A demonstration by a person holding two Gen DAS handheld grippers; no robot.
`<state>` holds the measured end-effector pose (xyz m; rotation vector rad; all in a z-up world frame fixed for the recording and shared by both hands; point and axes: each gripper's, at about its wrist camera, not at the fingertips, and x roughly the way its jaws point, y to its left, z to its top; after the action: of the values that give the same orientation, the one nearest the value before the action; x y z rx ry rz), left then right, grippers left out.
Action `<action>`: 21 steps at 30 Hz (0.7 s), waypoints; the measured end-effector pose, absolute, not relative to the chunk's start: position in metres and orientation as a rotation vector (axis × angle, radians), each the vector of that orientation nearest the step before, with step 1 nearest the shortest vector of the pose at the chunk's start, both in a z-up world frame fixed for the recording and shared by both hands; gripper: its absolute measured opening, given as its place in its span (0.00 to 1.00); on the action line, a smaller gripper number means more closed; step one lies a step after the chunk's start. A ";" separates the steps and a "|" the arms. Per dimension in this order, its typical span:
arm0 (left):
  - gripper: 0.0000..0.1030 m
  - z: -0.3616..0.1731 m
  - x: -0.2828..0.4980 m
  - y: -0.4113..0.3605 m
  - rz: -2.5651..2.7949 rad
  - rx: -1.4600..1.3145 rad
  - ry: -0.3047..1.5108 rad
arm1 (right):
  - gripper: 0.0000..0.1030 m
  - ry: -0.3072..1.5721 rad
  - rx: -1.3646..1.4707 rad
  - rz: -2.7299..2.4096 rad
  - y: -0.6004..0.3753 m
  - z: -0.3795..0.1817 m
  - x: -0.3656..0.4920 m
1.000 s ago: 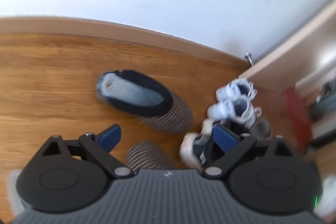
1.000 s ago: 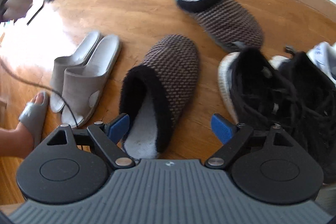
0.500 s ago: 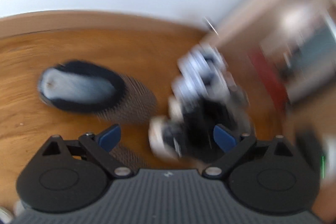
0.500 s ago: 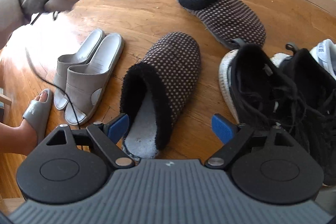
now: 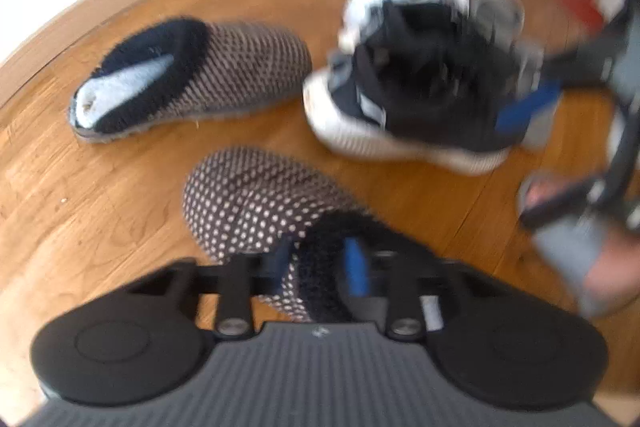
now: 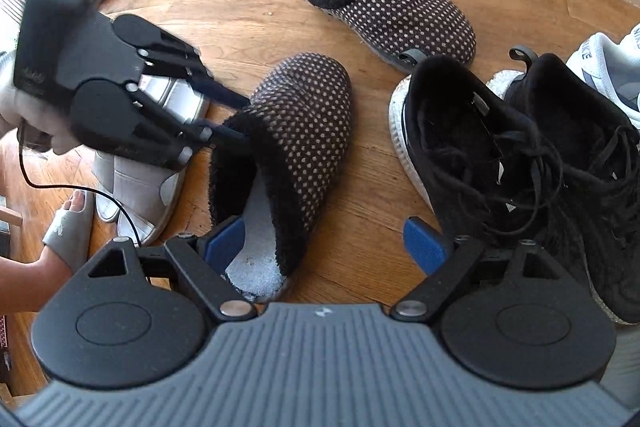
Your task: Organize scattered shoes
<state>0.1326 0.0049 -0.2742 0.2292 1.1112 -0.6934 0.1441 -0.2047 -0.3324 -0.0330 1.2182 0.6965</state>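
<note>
Two grippers working: left gripper (image 6: 234,119) jaws pinching the near slipper (image 6: 292,147) by its fuzzy collar, likely soft, light; right gripper (image 6: 324,247) jaws gaping beside it.

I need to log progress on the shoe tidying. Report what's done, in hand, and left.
Done: the grey sandals lie side by side; the black sneakers sit together too.

In hand: the left tool is pinching the fuzzy collar of the near dotted slipper, which is on the floor. The right tool hovers open over its heel.

Left: its mate, the far dotted slipper, lies apart at an angle.
</note>
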 end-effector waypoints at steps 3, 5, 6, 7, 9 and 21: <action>0.00 -0.242 0.138 0.018 -0.663 0.155 1.008 | 0.85 1.219 -0.032 0.690 -0.207 -0.333 0.143; 0.00 -0.224 0.143 0.026 -0.682 0.103 1.000 | 0.85 1.214 -0.036 0.683 -0.207 -0.333 0.143; 0.01 -0.215 0.144 0.029 -0.677 0.092 0.993 | 0.85 1.210 -0.041 0.679 -0.206 -0.333 0.144; 0.09 -0.208 0.143 0.032 -0.662 0.092 0.983 | 0.85 1.198 -0.051 0.679 -0.203 -0.333 0.144; 0.24 -0.191 0.137 0.042 -0.638 0.075 0.974 | 0.85 1.173 -0.072 0.685 -0.193 -0.334 0.145; 0.89 -0.271 0.125 0.006 -0.585 0.201 1.133 | 0.85 1.120 -0.042 0.651 -0.170 -0.315 0.163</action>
<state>0.1254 0.0058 -0.2709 0.2012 1.1330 -0.5850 0.1629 -0.1703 -0.3152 -0.0420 1.1198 0.6506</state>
